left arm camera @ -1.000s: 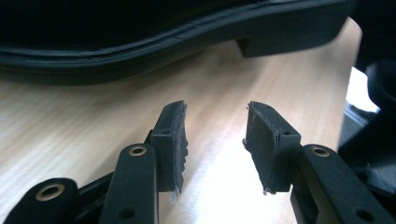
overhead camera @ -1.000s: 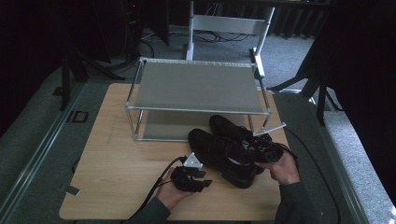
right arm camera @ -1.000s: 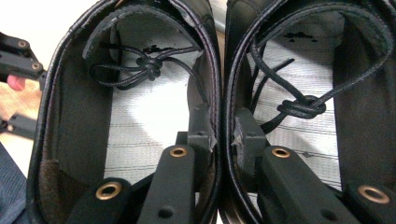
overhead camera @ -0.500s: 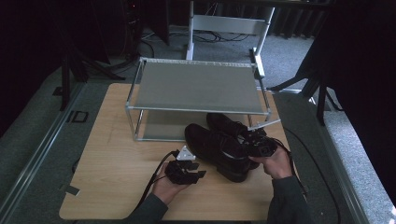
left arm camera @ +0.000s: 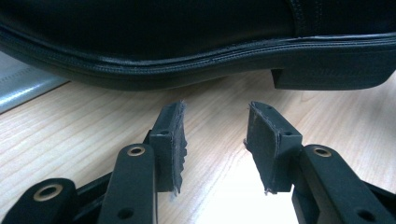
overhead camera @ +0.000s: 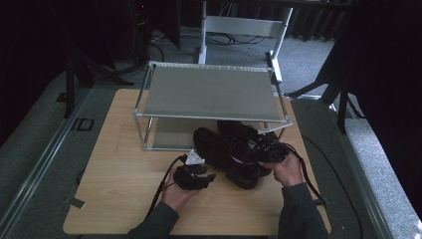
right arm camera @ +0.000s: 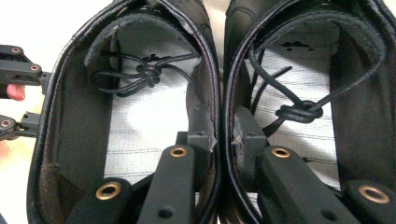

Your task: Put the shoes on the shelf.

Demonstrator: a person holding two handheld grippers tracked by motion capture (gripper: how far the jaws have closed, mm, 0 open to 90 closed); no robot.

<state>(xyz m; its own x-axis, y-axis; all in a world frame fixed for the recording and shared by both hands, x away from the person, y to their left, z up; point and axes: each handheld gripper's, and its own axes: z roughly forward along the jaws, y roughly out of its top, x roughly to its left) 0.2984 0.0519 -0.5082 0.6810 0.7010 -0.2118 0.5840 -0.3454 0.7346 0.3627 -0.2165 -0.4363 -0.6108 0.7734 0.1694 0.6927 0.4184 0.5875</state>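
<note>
Two black lace-up shoes stand side by side on the wooden table [overhead camera: 119, 189], the nearer shoe [overhead camera: 226, 152] in front of the farther shoe [overhead camera: 243, 130]. My right gripper [overhead camera: 267, 149] is shut on their touching inner walls, with one jaw inside each shoe. In the right gripper view, the right gripper [right arm camera: 222, 133] pinches these walls between the left-hand shoe [right arm camera: 65, 121] and the right-hand shoe [right arm camera: 359, 116], laces lying loose inside. My left gripper [overhead camera: 201, 175] is open and holds nothing. It lies low on the table and points at the nearer shoe's sole edge [left arm camera: 187, 70], just short of it.
A metal two-level rack [overhead camera: 209, 92] stands at the back of the table, and the shoes' toes reach under its front edge. The left gripper's cable [overhead camera: 159, 191] trails toward the front. Bare wood lies at the left. Grey carpet surrounds the table.
The right gripper has carried both shoes left and toward the rack. The left gripper has moved forward, closer to the nearer shoe's side.
</note>
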